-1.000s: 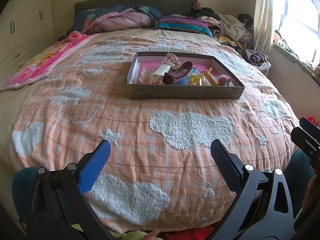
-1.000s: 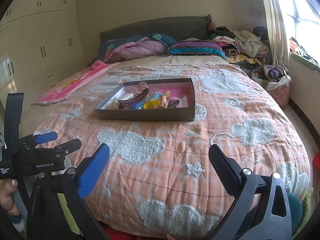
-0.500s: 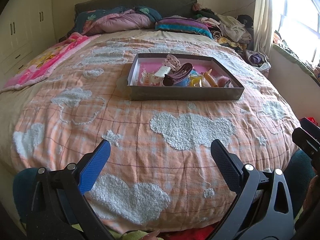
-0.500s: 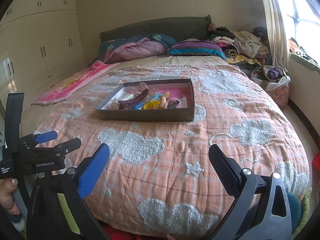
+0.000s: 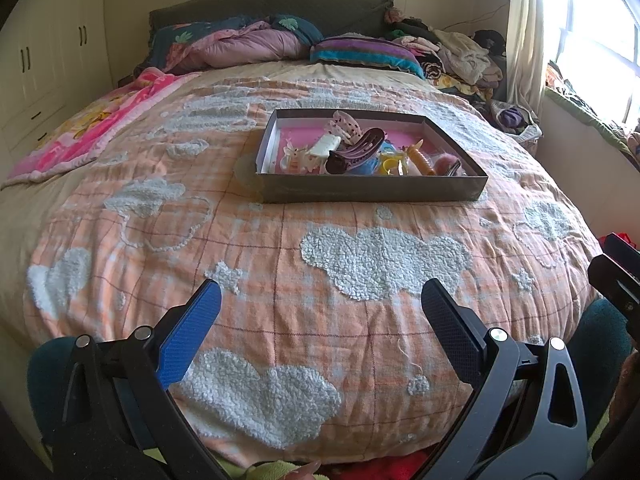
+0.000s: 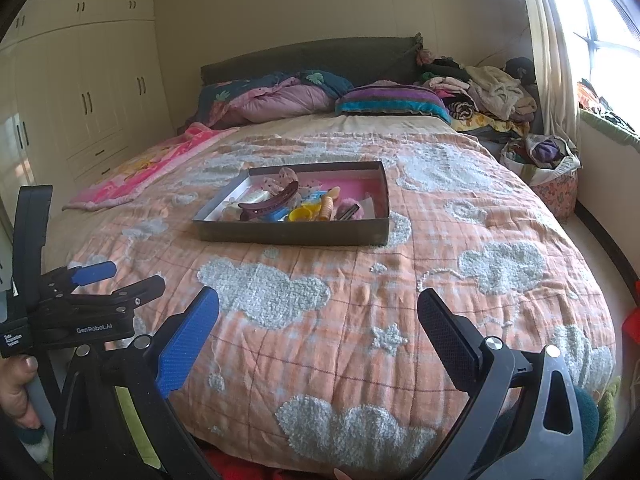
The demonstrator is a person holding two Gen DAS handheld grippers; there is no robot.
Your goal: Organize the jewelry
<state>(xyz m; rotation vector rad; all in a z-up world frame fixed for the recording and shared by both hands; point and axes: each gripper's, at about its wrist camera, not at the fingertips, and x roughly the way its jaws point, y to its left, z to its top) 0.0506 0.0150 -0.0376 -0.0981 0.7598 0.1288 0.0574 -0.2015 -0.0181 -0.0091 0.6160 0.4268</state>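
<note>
A shallow grey box with a pink inside sits in the middle of the bed; it also shows in the right wrist view. It holds several hair clips and trinkets, among them a dark maroon claw clip, a yellow piece and an orange one. My left gripper is open and empty over the bed's near edge, far short of the box. My right gripper is open and empty, also far short of the box. The left gripper shows at the left of the right wrist view.
The bed has an orange plaid cover with fluffy cloud shapes. Pillows and bedding lie at the headboard, a pink blanket at the left. A clothes pile and a basket stand at the right by the window. Wardrobes line the left wall.
Both views have shifted very slightly, with the box a touch lower in frame. Both grippers stay open and empty.
</note>
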